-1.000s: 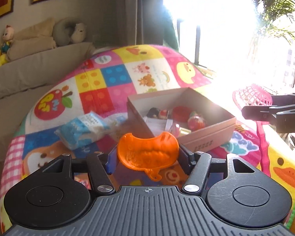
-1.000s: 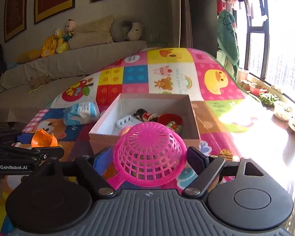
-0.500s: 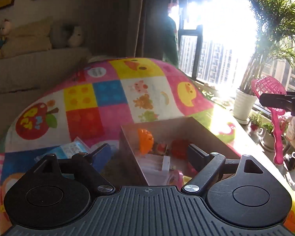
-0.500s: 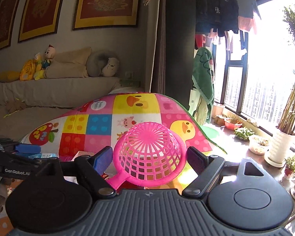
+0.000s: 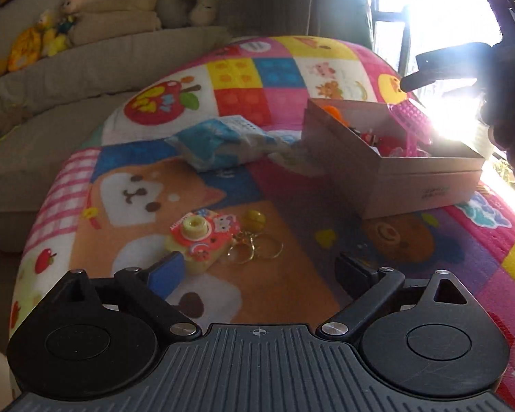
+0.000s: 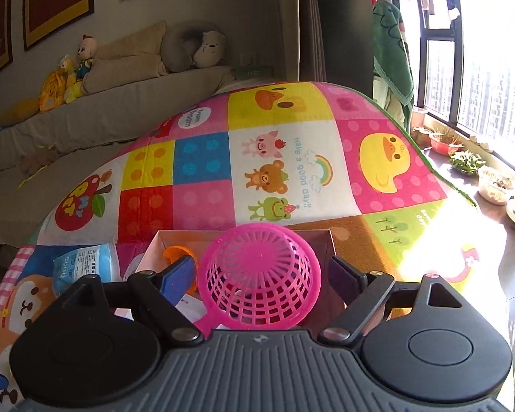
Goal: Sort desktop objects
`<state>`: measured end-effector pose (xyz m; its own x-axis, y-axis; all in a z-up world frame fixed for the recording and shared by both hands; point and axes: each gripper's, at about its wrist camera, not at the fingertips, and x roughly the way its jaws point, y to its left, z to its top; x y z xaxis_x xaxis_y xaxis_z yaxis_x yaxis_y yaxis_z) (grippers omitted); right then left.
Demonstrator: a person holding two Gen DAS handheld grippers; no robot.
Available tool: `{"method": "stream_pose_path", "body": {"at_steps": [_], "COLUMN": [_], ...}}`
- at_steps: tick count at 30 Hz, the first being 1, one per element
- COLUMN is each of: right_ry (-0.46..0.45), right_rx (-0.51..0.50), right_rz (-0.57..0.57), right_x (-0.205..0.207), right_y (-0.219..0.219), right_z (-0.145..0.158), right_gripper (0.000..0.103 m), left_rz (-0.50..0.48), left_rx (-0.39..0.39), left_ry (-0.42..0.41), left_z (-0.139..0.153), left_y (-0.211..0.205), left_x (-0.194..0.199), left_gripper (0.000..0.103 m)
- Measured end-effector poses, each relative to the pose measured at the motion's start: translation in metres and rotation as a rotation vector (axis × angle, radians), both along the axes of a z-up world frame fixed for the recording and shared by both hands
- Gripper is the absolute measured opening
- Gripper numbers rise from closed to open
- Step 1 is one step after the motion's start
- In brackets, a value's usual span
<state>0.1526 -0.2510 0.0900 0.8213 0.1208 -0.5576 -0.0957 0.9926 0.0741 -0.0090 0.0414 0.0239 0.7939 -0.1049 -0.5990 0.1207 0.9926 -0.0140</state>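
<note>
My left gripper [image 5: 257, 269] is open and empty, low over the colourful mat [image 5: 292, 292]. Just ahead of its left finger lie a toy camera [image 5: 201, 238] and a keychain with rings [image 5: 254, 240]. The cardboard box [image 5: 412, 178] stands at the right, with the orange toy [image 5: 336, 111] and the pink strainer [image 5: 412, 120] in it. My right gripper [image 6: 261, 274] is open, above the box [image 6: 326, 240]. The pink strainer [image 6: 261, 281] lies loose between its fingers, over the box. The orange toy [image 6: 175, 252] shows in the box's far left corner.
A blue-and-white packet [image 5: 219, 140] lies on the mat left of the box, also in the right wrist view [image 6: 82, 264]. A sofa with cushions and plush toys [image 6: 68, 79] runs behind. Potted plants [image 6: 491, 185] stand on the windowsill at right.
My left gripper let the orange toy go into the box, then drew back toward the toy camera. My right gripper came down over the box and opened off the strainer.
</note>
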Motion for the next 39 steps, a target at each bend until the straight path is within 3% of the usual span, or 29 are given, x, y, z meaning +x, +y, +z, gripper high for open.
{"method": "stream_pose_path", "body": {"at_steps": [2,7,11,14,16,19,24,26,28,32,35,39], "right_ry": [0.007,0.011,0.031,0.102,0.197,0.289,0.232,0.278,0.310,0.377,0.419,0.457], "right_rx": [0.004,-0.028,-0.011,0.000,0.027,0.040,-0.141,-0.128,-0.076,-0.069,-0.061,-0.062], "right_rz": [0.000,0.052,0.185,0.319,0.375,0.372,0.285,0.302,0.345,0.522,0.620,0.689], "right_x": [-0.003,-0.010,-0.009,0.009,0.032,0.069,0.112,0.120,0.113,0.069,0.028,-0.014], "right_y": [-0.001,0.017,0.057,0.104,0.136,0.181,0.236,0.241,0.242,0.258,0.259,0.239], "right_z": [0.001,0.008,0.020,0.023,0.016,-0.006,-0.046,-0.058,-0.057,-0.051,-0.049,-0.048], "right_gripper": [0.089,0.096,0.103,0.103,0.103,0.103,0.101,0.089,0.087,0.086,0.086,0.086], "left_rz": [0.059,0.142,0.151,0.158,0.158,0.152,0.152,0.152,0.151,0.135,0.044,-0.069], "left_rx": [0.004,-0.071,-0.092,-0.121,-0.130,-0.119,-0.105,-0.104,-0.106,-0.125,-0.142,-0.109], "left_ry": [0.001,0.043,0.019,0.028,0.036,0.042,0.052,0.053,0.052,0.047,0.055,0.063], "left_z": [-0.003,-0.014,-0.014,-0.015,-0.015,-0.016,-0.017,-0.017,-0.017,-0.016,-0.016,-0.017], "left_y": [0.012,0.026,0.029,0.033,0.034,0.031,0.029,0.029,0.029,0.031,0.027,0.011], "left_x": [-0.002,0.003,0.001,0.002,0.002,0.002,0.003,0.003,0.003,0.000,-0.006,-0.021], "left_gripper": [0.100,0.101,0.102,0.103,0.103,0.103,0.103,0.103,0.103,0.103,0.103,0.103]}}
